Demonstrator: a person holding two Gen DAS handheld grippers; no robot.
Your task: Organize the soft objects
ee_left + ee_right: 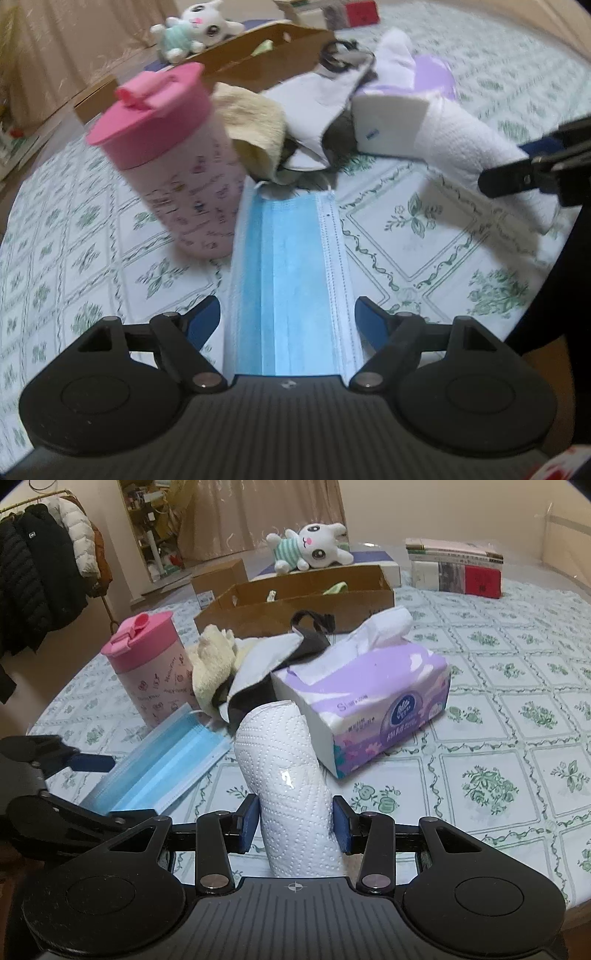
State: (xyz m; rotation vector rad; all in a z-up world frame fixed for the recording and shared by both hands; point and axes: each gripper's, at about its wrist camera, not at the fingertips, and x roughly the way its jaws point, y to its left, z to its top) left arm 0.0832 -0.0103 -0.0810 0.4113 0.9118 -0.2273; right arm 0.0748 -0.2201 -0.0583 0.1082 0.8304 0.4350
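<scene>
A blue face mask pack [291,280] lies on the patterned table between the fingers of my left gripper [288,317], whose blue pads stand at its two sides, touching or nearly so; it also shows in the right wrist view [162,768]. My right gripper [295,825] is shut on a white paper towel roll [288,775], seen from the left wrist view [476,151] lying on the table. A yellow towel [212,661], a grey cloth [266,661] and a purple tissue pack [373,698] lie behind. A plush bunny [314,548] rests by the cardboard box [295,590].
A pink lidded cup [147,664] stands left of the mask, close to my left gripper. Books [454,566] sit at the far right of the table. Coats [44,572] hang beyond the table's left edge.
</scene>
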